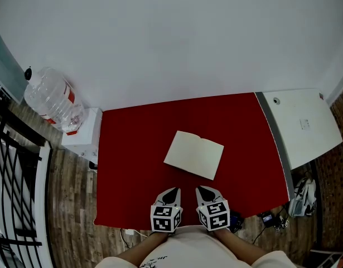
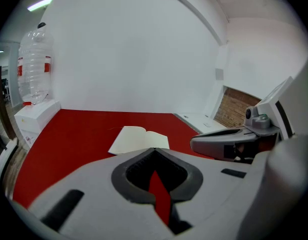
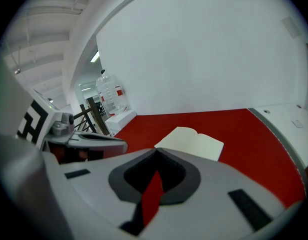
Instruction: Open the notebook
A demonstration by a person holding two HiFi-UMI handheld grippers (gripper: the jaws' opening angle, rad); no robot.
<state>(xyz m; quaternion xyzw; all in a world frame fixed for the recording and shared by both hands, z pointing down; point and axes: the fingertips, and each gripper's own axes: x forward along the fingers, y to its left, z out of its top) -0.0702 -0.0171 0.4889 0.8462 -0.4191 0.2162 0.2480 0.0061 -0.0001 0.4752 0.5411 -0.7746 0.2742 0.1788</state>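
Since the notebook is seen lying open, pages up, mid-way across the red tabletop, the task is judged done | left claw — closed, empty, at the tabletop's near edge | right claw — closed, empty, same edge.

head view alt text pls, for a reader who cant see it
An open notebook lies flat, blank cream pages up, on a red table seen from above. The left gripper and right gripper sit side by side at its near edge, both shut and empty, short of the notebook. A large water bottle stands beyond the table's left side.
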